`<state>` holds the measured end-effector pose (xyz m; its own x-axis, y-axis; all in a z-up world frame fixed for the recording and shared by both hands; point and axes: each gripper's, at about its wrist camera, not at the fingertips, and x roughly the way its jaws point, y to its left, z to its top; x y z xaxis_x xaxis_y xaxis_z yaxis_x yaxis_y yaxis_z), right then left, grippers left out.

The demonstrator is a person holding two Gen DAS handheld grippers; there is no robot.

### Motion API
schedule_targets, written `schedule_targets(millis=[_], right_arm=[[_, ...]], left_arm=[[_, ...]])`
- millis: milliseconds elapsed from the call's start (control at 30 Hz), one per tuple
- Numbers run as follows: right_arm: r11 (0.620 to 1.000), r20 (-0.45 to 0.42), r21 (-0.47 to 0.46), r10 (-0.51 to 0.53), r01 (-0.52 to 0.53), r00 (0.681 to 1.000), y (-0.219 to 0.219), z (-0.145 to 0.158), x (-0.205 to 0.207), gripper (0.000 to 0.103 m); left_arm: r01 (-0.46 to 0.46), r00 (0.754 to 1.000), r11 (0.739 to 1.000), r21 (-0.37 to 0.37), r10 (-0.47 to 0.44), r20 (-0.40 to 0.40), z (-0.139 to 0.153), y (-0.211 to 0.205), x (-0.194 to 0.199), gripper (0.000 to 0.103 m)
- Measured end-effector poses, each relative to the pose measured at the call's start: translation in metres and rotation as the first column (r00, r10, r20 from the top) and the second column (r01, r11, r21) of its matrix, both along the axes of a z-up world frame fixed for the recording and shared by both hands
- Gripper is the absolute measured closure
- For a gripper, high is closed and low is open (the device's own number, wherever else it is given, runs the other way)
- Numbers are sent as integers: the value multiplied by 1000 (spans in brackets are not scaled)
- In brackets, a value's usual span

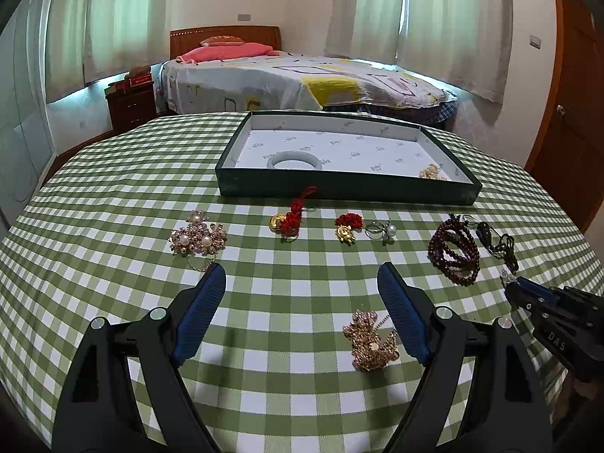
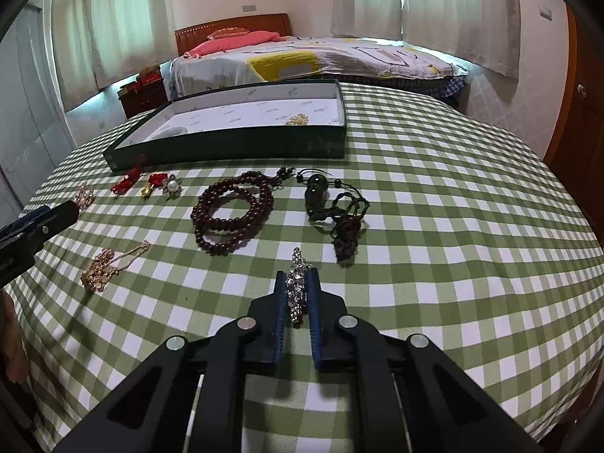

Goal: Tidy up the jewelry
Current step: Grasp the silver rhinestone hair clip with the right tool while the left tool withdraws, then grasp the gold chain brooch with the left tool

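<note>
My right gripper (image 2: 296,275) is shut on a silver crystal piece (image 2: 295,287) that lies on the green checked tablecloth; in the left wrist view it shows at the right edge (image 1: 515,287). My left gripper (image 1: 301,268) stands open low over the cloth, with a gold brooch (image 1: 372,341) just inside its right finger, untouched. Further back lie a pearl flower brooch (image 1: 196,239), two red knot charms (image 1: 288,219), a pearl ring (image 1: 383,229), a dark red bead bracelet (image 2: 234,211) and a dark cord necklace (image 2: 336,207). The dark green tray (image 1: 339,185) holds a pale bangle (image 1: 294,160) and a pearl piece (image 1: 432,171).
The table's round edge drops off on all sides. A bed (image 1: 302,79) and a wooden nightstand (image 1: 132,105) stand behind the table, a wooden door (image 1: 573,113) to the right. Bare cloth (image 2: 472,245) lies to the right of the necklace.
</note>
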<state>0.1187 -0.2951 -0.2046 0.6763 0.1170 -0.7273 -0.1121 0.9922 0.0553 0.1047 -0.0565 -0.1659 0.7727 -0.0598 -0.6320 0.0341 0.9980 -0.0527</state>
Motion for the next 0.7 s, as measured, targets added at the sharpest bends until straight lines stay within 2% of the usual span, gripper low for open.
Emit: schedule_targets(millis=[200, 533, 700], right_arm=[[1000, 9, 5, 4, -4, 1000, 2, 4, -5, 92], [1000, 11, 24, 6, -7, 1000, 0, 3, -11, 92], [999, 13, 30, 9, -10, 1000, 0, 4, -14, 92]], left_arm=[[38, 999, 999, 12, -38, -2, -2, -9, -9, 22], [94, 994, 995, 25, -93, -49, -16, -25, -10, 24], [115, 988, 993, 19, -112, -105, -27, -28, -6, 36]])
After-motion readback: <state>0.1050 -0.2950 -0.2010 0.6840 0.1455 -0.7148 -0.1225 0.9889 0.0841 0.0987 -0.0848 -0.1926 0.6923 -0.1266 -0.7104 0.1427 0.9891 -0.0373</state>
